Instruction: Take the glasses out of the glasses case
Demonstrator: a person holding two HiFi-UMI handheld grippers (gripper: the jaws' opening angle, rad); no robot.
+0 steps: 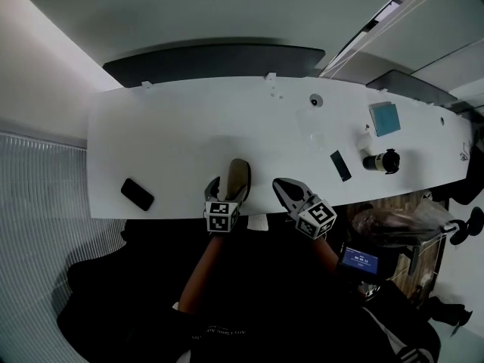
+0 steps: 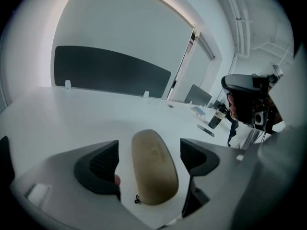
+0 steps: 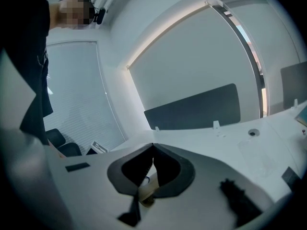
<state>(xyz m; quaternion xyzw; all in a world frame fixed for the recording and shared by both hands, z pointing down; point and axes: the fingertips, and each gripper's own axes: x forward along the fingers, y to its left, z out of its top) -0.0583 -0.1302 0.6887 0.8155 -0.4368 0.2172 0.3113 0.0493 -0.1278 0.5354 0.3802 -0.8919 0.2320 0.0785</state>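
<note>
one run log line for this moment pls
left gripper: jaws open, straddling glasses case, no contact | right gripper: jaws shut | glasses case: closed, on table

no legible txt, blue screen (image 1: pixel 358 259) shows digits maybe, too blurry

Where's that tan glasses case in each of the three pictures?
Head view: glasses case at the table's near edge, inside the open left gripper.
Left gripper view: bottom centre, between its jaws.
Right gripper view: probably the tan sliver under the shut right gripper.
Shared landmark: dark panel behind the table.
</note>
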